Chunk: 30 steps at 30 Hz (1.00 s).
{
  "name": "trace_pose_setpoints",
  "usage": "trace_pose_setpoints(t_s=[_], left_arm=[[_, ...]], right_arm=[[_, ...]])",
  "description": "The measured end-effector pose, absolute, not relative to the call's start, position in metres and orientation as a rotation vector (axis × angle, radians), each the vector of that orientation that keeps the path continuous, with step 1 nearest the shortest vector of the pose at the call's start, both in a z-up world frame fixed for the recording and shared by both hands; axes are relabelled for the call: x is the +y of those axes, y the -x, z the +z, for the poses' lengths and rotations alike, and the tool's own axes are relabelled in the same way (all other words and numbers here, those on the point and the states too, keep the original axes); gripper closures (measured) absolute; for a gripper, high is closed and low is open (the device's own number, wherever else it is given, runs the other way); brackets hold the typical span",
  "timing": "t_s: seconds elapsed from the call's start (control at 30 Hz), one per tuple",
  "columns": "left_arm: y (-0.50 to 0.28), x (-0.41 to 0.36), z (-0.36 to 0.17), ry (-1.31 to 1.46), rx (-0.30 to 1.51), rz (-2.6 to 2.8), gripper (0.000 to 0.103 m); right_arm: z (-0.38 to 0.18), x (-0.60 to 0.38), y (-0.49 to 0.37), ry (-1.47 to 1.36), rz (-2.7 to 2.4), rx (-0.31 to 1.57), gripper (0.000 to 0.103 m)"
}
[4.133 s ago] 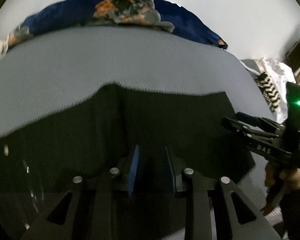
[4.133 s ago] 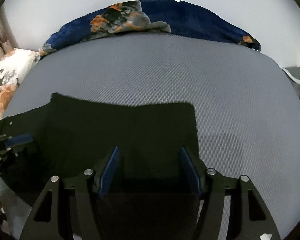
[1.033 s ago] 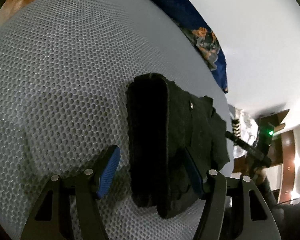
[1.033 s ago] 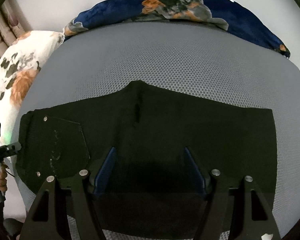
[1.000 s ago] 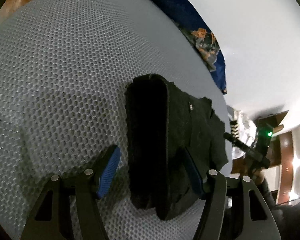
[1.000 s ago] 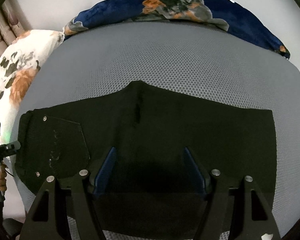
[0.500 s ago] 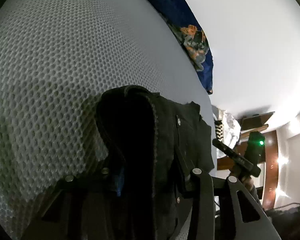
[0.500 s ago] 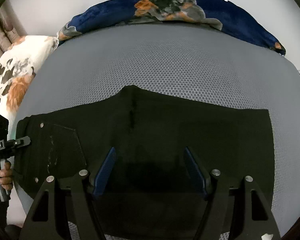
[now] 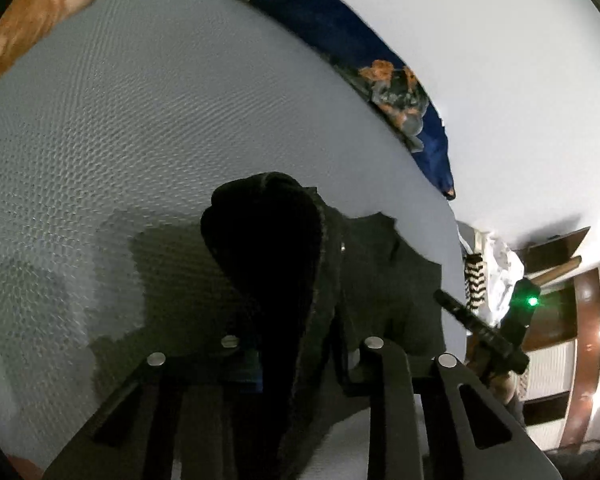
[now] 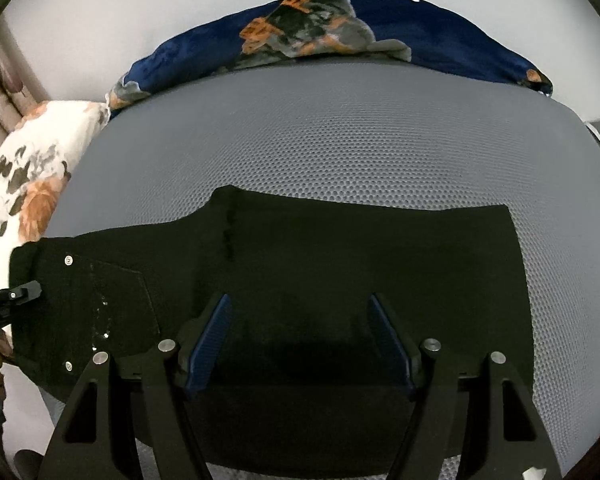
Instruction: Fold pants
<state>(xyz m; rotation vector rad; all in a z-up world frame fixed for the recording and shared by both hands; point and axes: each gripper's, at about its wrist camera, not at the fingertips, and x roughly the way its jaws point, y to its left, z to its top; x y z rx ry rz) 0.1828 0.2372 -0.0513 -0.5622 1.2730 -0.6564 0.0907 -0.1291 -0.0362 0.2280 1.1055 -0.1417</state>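
Here the left gripper (image 9: pixel 296 364) is closing on the waistband end of the black pants (image 10: pixel 340 264), lifted off the grey mesh bed (image 10: pixel 340 140). The right gripper (image 10: pixel 300 340) hovers released above them.

Hidden and cut-off parts, both wrist views

Left gripper (image 9: pixel 300 364): fingertips buried in bunched black pants (image 9: pixel 284 264), jaws closing, pad contact not visible. Pants' lower part runs behind the gripper frame at 6 o'clock. Mesh mattress (image 9: pixel 140 120) smeared by motion blur. Right gripper (image 10: pixel 300 344): pads visible, cloth between them too dark to read. Pants' near edge hidden behind it. Floral pillow (image 10: pixel 32 184) cut off at 9 o'clock.
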Motion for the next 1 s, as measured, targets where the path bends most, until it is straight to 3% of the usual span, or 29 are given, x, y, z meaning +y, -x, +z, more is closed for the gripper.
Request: trace_pose_setpoints(t_s=[0.23,0.57,1.0], left_arm=[[-0.17,0.184,-0.008,0.642,1.273,-0.587,0.084],[-0.151,0.059,0.023,0.513,1.259,-0.59,0.087],[-0.152,-0.09,-0.007,0.348,1.293,-0.585,0.088]], right_arm=[[-0.025,-0.166,-0.068,-0.27,-0.149,1.057,0.034],[-0.018,-0.247,-0.024,-0.355,-0.213,0.988,0.031],[-0.042,-0.308,0.009,-0.535,-0.244,0.949,0.031]])
